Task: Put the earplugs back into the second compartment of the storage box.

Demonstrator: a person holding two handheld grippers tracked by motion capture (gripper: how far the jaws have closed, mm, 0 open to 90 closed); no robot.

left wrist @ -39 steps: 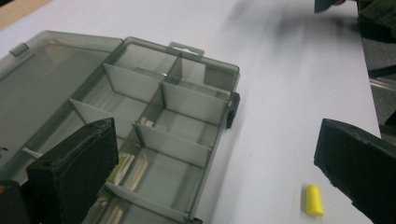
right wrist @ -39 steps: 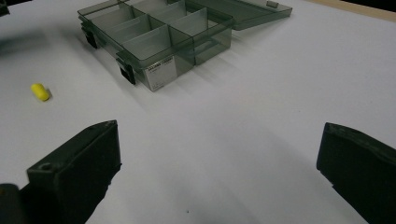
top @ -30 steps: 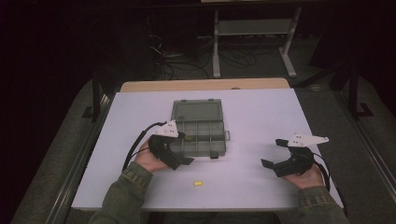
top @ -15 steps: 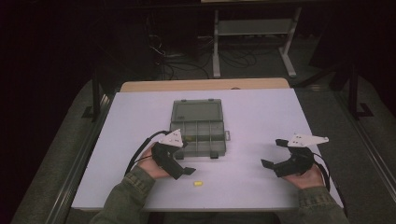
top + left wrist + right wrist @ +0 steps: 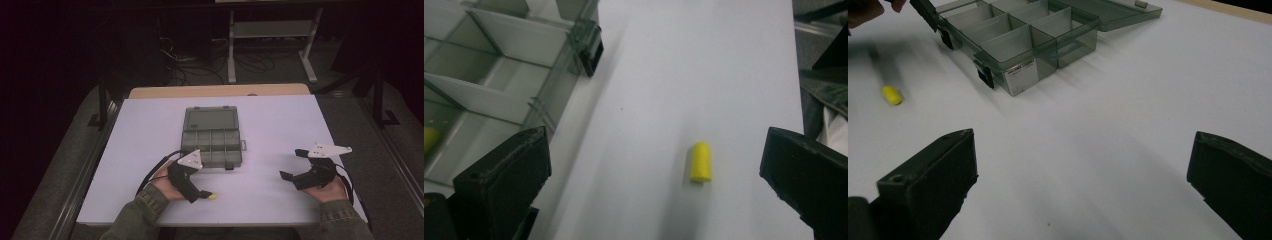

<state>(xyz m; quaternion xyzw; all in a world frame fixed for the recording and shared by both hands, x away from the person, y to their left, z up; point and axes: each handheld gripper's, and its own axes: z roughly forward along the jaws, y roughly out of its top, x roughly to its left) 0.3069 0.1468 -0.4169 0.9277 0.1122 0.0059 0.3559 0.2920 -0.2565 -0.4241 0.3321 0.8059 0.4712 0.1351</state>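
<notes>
A small yellow capsule-shaped piece [image 5: 701, 161] lies on the white table [image 5: 280, 125], near its front edge [image 5: 212, 196]. My left gripper [image 5: 654, 192] is open wide, and the piece sits on the table between and just ahead of its jaws, closer to the right one. In the high view this left gripper [image 5: 200, 193] points down at the piece. A clear grey compartment box [image 5: 212, 135] lies open behind it; one compartment holds another yellow piece [image 5: 429, 137]. My right gripper [image 5: 292, 164] rests at the table's right, open and holding nothing [image 5: 1083, 185].
The box's lid [image 5: 210, 119] lies flat toward the far side. Black latches [image 5: 591, 47] stick out from the box's front wall. A wooden strip [image 5: 220, 91] edges the far end of the table. A metal stand [image 5: 272, 30] and cables sit on the floor beyond.
My left gripper has swung away from the box front toward the near edge and now stands over the yellow piece. The right gripper has stayed put.
</notes>
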